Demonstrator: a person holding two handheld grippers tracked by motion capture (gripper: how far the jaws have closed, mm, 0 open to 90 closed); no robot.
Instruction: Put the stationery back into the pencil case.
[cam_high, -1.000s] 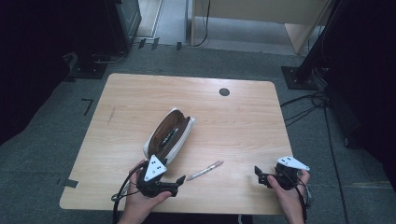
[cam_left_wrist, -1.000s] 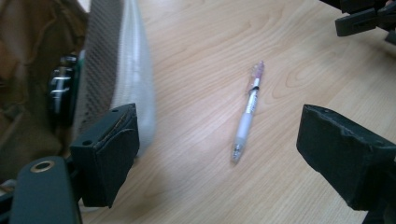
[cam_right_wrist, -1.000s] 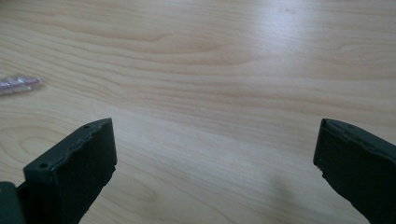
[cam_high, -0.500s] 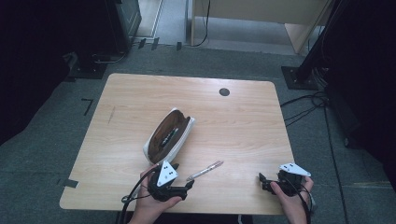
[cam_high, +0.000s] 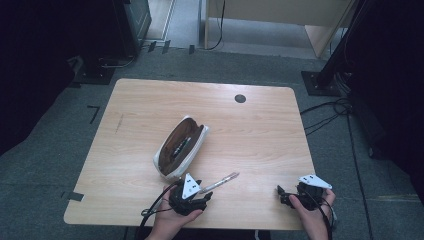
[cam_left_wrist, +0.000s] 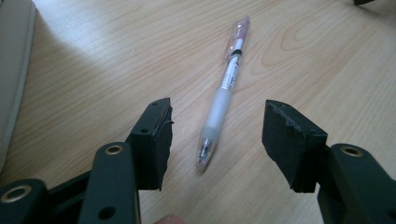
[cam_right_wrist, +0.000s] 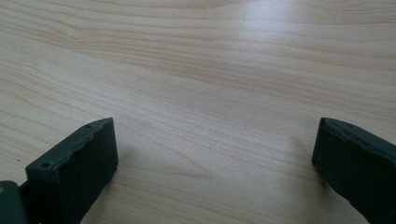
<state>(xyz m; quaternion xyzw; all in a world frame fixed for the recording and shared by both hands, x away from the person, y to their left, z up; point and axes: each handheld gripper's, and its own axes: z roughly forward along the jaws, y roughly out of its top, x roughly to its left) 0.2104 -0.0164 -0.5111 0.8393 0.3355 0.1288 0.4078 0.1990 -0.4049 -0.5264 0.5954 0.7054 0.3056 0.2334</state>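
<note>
Pen (cam_left_wrist: 223, 93) is lying loose on the table (cam_high: 260, 135), near the front edge, just beside the open pencil case (cam_high: 180, 147) and pointing off toward the far right corner. I'm bringing my left tool (cam_left_wrist: 215, 140) down over its tip end, and the jaws have just been closing; the clear grip section is sitting between the pads, but neither pad is touching it, so the tool is open around the pen for now. This looks to me like the grasp step of picking the pen up. Next I'm judging I need to settle lower and finish the squeeze squarely on the grip section, so it doesn't roll away. My right tool (cam_right_wrist: 215, 154) is waiting wide open over bare wood by the front right corner.
</note>
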